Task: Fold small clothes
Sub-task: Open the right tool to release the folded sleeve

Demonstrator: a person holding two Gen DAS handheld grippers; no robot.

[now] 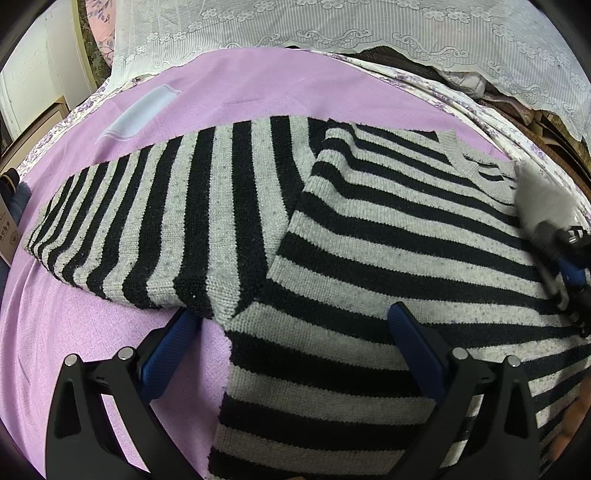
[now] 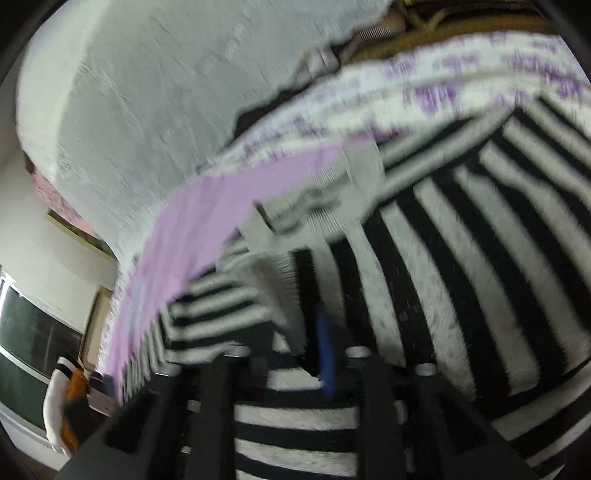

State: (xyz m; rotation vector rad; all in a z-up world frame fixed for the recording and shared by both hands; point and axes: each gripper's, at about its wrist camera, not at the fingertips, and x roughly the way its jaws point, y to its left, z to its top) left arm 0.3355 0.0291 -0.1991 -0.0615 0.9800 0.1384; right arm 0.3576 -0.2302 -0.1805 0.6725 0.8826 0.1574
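The left wrist view looks forward and steeply down from just behind the left gripper [image 1: 291, 325], close over a striped sweater [image 1: 369, 240] on a purple sheet [image 1: 240, 88]; a white lace curtain [image 1: 332, 26] fills the top of the frame. The right wrist view, blurred, looks down past the right gripper [image 2: 295, 350] from very near the same sweater's grey collar [image 2: 332, 192]. Both views share the sweater, the sheet and the curtain. The right gripper shows at the right edge of the left wrist frame.
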